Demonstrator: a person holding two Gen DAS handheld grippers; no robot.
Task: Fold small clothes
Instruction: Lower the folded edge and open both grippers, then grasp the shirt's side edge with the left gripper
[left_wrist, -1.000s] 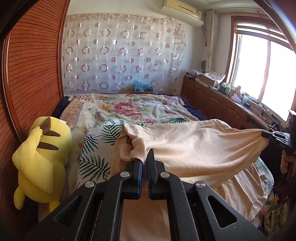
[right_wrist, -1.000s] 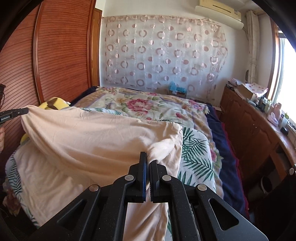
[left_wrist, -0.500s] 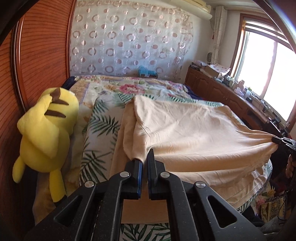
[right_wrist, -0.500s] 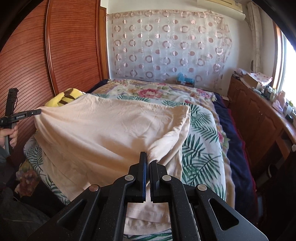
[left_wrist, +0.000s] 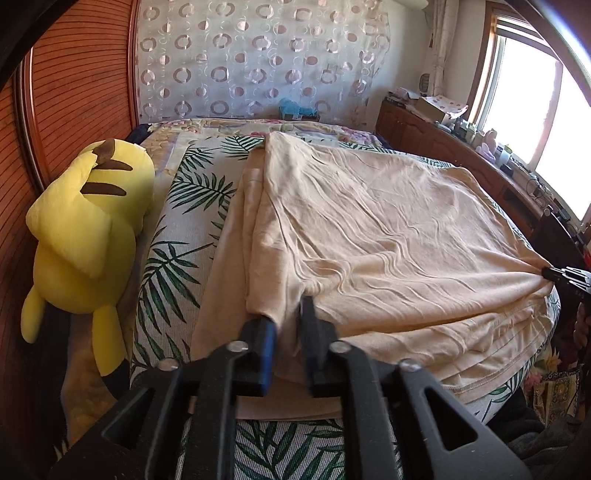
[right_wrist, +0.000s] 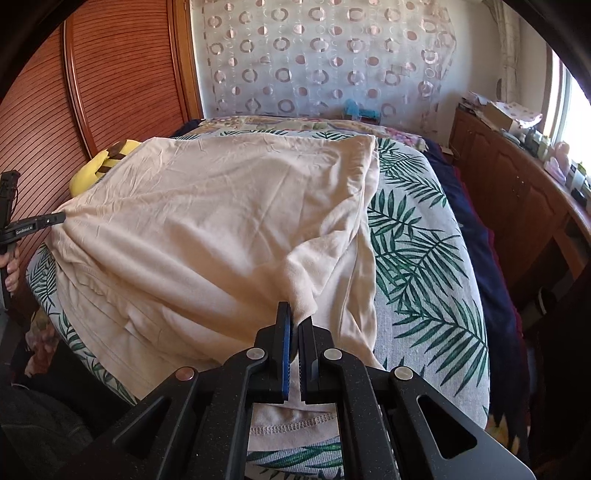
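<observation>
A cream garment (left_wrist: 369, 236) lies folded over on the palm-leaf bedspread (left_wrist: 177, 258); it also shows in the right wrist view (right_wrist: 221, 229). My left gripper (left_wrist: 288, 321) has its jaws slightly parted with a corner of the cloth still between them. My right gripper (right_wrist: 294, 317) is shut on the other near corner of the garment, just above the bed. The right gripper also shows at the right edge of the left view (left_wrist: 565, 275), and the left gripper at the left edge of the right view (right_wrist: 33, 225).
A yellow plush toy (left_wrist: 85, 236) lies at the bed's left edge against a wooden slatted wall (left_wrist: 74, 92). A wooden cabinet with clutter (right_wrist: 517, 177) runs along the right under the window. A patterned curtain (right_wrist: 314, 59) hangs behind the bed.
Both grippers have lowered the garment's lifted edge down and toward the near side, so it now lies flat on the bed. The left jaws have begun to part.
</observation>
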